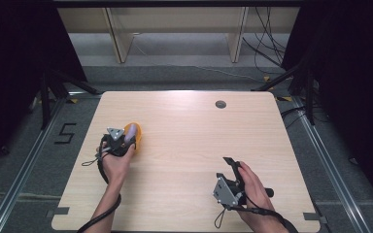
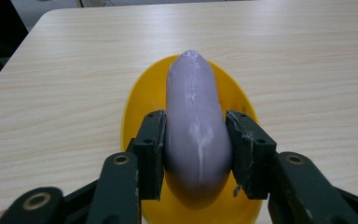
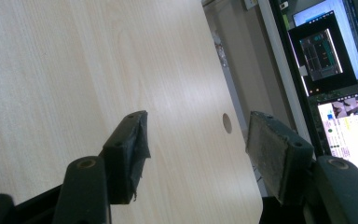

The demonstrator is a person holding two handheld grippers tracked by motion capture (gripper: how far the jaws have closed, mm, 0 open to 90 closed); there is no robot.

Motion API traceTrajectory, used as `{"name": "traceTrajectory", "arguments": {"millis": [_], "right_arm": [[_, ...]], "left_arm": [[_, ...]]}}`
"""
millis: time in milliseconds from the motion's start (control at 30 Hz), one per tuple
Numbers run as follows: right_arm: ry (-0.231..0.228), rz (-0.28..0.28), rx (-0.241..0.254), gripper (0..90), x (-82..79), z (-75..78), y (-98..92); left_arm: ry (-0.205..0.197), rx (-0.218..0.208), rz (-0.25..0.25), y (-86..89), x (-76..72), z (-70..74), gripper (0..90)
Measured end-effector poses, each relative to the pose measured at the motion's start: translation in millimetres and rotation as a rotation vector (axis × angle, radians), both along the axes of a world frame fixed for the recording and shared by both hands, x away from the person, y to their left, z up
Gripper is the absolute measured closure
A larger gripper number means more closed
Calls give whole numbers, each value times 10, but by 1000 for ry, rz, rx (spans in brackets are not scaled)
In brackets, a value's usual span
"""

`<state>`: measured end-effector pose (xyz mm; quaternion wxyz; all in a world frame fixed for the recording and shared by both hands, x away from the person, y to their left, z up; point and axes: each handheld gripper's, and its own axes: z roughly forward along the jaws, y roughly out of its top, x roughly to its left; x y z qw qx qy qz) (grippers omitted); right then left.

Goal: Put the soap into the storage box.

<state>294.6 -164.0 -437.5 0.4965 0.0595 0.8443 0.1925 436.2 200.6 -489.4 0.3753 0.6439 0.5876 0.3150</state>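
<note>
Left gripper view: a purple eggplant (image 2: 196, 126) is pinched by the left tongs (image 2: 195, 149) over a yellow dish (image 2: 142, 100). Right tongs (image 3: 198, 154) are held spread above the table (image 3: 51, 70).

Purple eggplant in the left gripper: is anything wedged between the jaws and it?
Nothing visible. The left gripper has both pads pressed directly on the purple eggplant, over the yellow dish. The right gripper is open over bare table.
</note>
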Motion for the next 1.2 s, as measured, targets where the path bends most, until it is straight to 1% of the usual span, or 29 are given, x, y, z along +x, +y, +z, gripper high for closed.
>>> {"name": "traceTrajectory", "arguments": {"millis": [100, 167, 200, 233, 267, 400, 467, 500, 533, 567, 600, 667, 700, 733, 767, 900, 933, 1000, 1033, 1067, 1100, 1133, 1167, 1200], "right_arm": [[0, 1, 0, 396, -1, 2, 0], [-2, 1, 1, 395, -2, 2, 1], [-2, 1, 0, 395, -2, 1, 2], [23, -42, 34, 395, -34, -13, 18], [-1, 1, 1, 395, -3, 1, 3], [-2, -2, 1, 393, -2, 1, 1], [-1, 1, -2, 393, 0, -1, 0], [9, -14, 8, 393, -12, -4, 6], [-1, 1, -1, 393, -1, 0, 0], [1, 0, 0, 392, -1, 0, 0], [1, -1, 0, 392, -1, -1, 0], [2, -1, -1, 392, -1, -1, -2], [2, -1, -1, 392, -1, -1, -1], [2, 0, -1, 391, -2, -1, -1], [30, -40, 29, 391, -33, -16, 15], [24, -43, 26, 390, -34, -9, 13], [33, -47, 30, 390, -40, -13, 12], [32, -42, 23, 389, -35, -10, 5], [9, 1, -12, 389, -4, 6, -15], [0, 12, -26, 388, 4, 13, -14], [2, 20, -24, 387, 6, 14, -13], [13, -9, 10, 386, -9, -9, -12], [42, -52, 49, 386, -37, -23, 4], [42, -51, 49, 385, -35, -24, 3]], "left_arm": [[-6, 12, -3, -2, -10, 29, 559], [-11, 12, -3, 4, -18, 54, 540], [-14, 5, -3, 4, -22, 62, 529], [-17, 2, 0, 5, -26, 68, 521], [-17, 4, -4, 13, -33, 77, 513], [-42, -28, -3, 18, -84, 117, 455], [-58, -34, -3, 21, -130, 151, 437], [-68, -39, -4, 21, -157, 168, 432], [-73, -45, -8, 23, -187, 185, 427], [-77, -49, -10, 22, -223, 200, 421], [-80, -52, -16, 22, -264, 213, 415], [-87, -75, -27, 3, -363, 232, 406], [-91, -77, -40, -4, -405, 235, 401], [-87, -79, -47, -17, -437, 238, 400], [-82, -79, -60, -32, -475, 240, 398], [-66, -63, -113, -113, -603, 230, 389], [-64, -62, -125, -133, -632, 225, 385], [-60, -53, -145, -172, -690, 215, 384], [-58, -53, -154, -188, -720, 207, 383], [-55, -54, -165, -197, -753, 198, 383], [-50, -56, -173, -202, -784, 187, 382], [-45, -56, -176, -207, -819, 178, 382], [-38, -52, -178, -209, -854, 174, 382], [-39, -62, -182, -213, -881, 163, 382]]}}
